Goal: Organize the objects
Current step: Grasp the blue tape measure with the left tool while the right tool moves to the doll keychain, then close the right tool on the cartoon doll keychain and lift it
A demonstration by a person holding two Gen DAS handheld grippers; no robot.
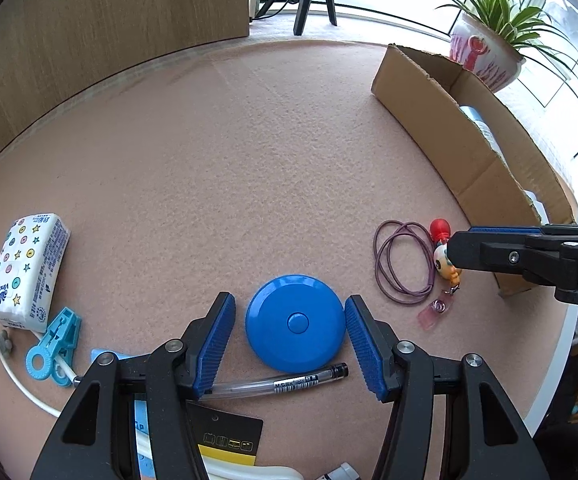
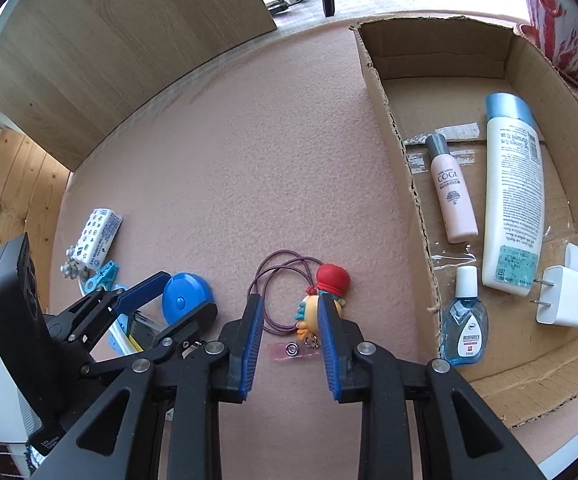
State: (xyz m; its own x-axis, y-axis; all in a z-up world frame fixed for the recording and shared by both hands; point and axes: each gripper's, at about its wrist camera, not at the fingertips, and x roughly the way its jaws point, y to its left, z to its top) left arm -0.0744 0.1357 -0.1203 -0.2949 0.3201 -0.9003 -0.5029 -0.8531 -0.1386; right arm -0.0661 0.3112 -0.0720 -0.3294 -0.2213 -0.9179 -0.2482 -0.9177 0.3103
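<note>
The left gripper (image 1: 291,340) is sitting spread wide around the blue round tape measure (image 1: 295,322), a glossy disc with a raised centre button, its pads on either side of it and not touching. The tape measure is lying on the pink felt mat (image 1: 229,168), well to the left of the cardboard box (image 2: 405,184). Between disc and box, the right gripper (image 2: 289,336) is hanging spread over a cartoon figure charm (image 2: 325,292) on a purple cord (image 2: 273,280). Inside the box are lying a tall white bottle (image 2: 513,200), a pink bottle (image 2: 453,196), a small blue bottle (image 2: 465,324) and a white plug (image 2: 565,300).
</note>
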